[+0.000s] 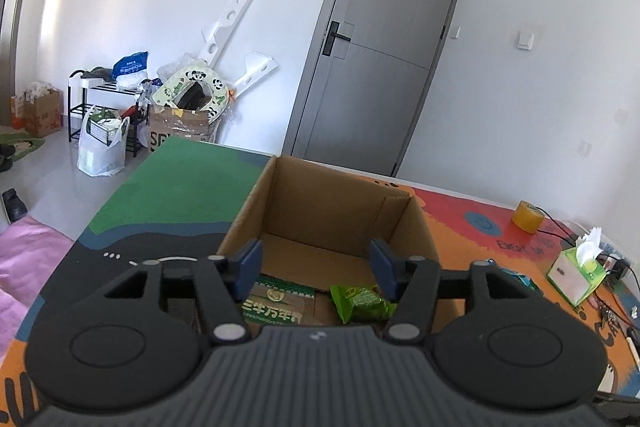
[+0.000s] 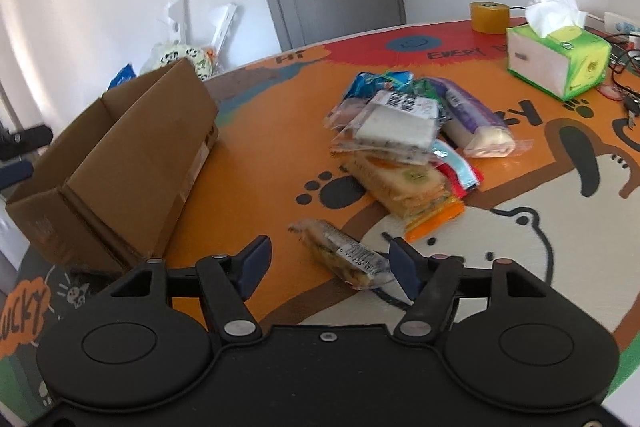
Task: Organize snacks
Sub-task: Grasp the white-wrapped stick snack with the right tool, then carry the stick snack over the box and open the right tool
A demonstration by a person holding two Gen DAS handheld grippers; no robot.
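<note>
Fingers of the left gripper [image 1: 316, 269]: parted, nothing between the blue pads, poised over the open top of the cardboard box [image 1: 320, 211].
Fingers of the right gripper [image 2: 330, 265]: parted; a clear-wrapped snack bar [image 2: 340, 253] lies on the table between them, its near end close to the right-hand pad, contact not discernible in the blur.

Cardboard box: open, flaps up, standing on the printed table cover [image 2: 260, 131]. Contents visible at the near end: one green-and-tan flat packet [image 1: 276, 303] with printed characters, one bright green crinkled packet [image 1: 360, 303] beside it. Rest of the box floor bare.

Snack pile [image 2: 404, 135]: loose heap on the orange part of the cover, to the right of the box and apart from it; includes a white-labelled pack on top, a yellow-orange pack beneath, a blue pack behind, and a purple-wrapped roll at the right side.

Tissue box [image 2: 560, 61]: green and white, tissue standing up, far right of the table.
Tape roll [image 2: 490, 17]: yellow-brown, at the far edge behind the tissue box.
Door [image 1: 384, 39]: grey, closed, in the white wall beyond the table.
</note>
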